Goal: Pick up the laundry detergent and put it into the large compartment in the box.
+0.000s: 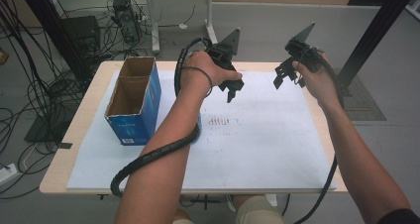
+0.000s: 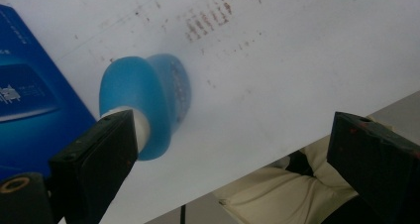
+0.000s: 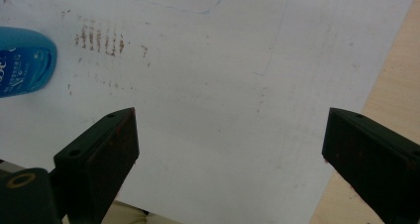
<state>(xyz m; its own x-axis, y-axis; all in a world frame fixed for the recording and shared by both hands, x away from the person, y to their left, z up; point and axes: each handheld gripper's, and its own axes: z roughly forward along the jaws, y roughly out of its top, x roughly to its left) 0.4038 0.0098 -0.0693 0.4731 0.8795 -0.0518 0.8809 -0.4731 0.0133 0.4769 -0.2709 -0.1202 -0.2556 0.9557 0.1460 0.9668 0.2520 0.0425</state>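
Observation:
A blue bottle (image 2: 148,102) lies on its side on the white sheet (image 1: 267,140), next to an open blue cardboard box (image 1: 133,102). In the high view my left forearm covers most of the bottle (image 1: 198,130). My left gripper (image 1: 232,87) hangs open above the middle of the sheet, well above the bottle, with nothing between its jaws. My right gripper (image 1: 285,76) is held up over the sheet's far right part, also open and holding nothing. The right gripper view has the bottle (image 3: 22,60) at its left edge, far from the right gripper (image 3: 230,154).
The blue box (image 2: 29,105) stands upright at the table's left with its top flaps open. Brown smudges (image 3: 101,39) mark the sheet near the bottle. The wooden table edge (image 3: 391,85) borders the sheet on the right. Cables and table legs crowd the floor behind.

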